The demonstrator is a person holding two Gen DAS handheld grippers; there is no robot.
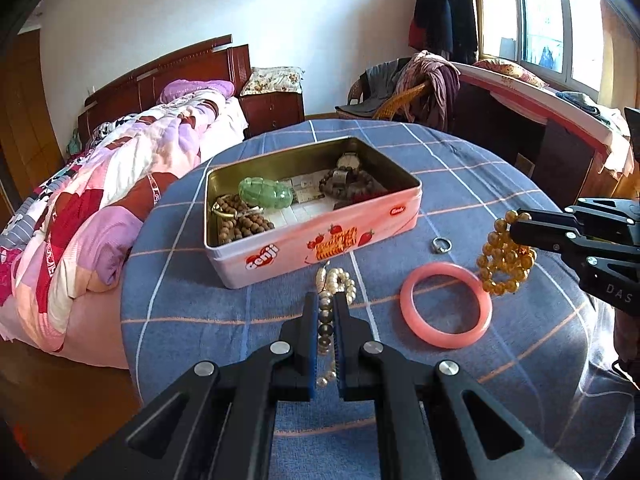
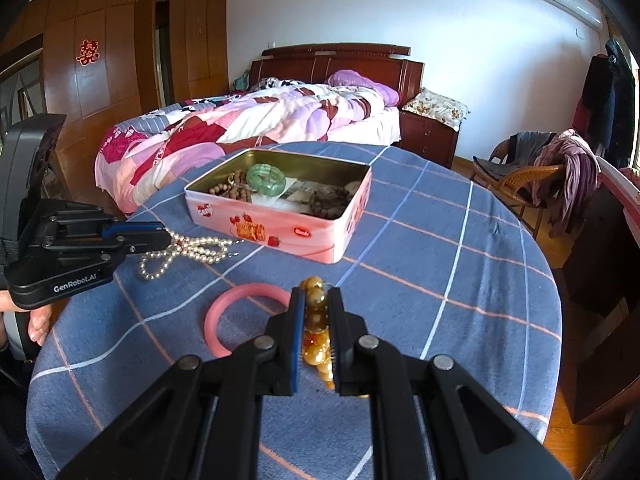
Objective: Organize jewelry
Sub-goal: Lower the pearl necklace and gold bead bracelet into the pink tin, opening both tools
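An open pink tin (image 1: pixel 320 240) stands on the blue checked tablecloth; it holds wooden beads, a green bangle (image 1: pixel 265 195), a watch and dark beads. My left gripper (image 1: pixel 325 300) is shut on a pearl necklace (image 1: pixel 340 282) just in front of the tin; it also shows in the right wrist view (image 2: pixel 160 238) with the pearls (image 2: pixel 188 250) trailing onto the cloth. My right gripper (image 2: pixel 316 296) is shut on an amber bead bracelet (image 2: pixel 316 312), also seen hanging in the left wrist view (image 1: pixel 504 260). A pink bangle (image 1: pixel 446 306) and a silver ring (image 1: pixel 441 245) lie on the cloth.
The round table (image 2: pixel 460 280) stands beside a bed (image 2: pixel 260 120) with a pink quilt. A wicker chair (image 2: pixel 524 184) draped with clothes and a dark cabinet (image 2: pixel 600 264) stand to the right. A nightstand (image 2: pixel 432 136) is behind the table.
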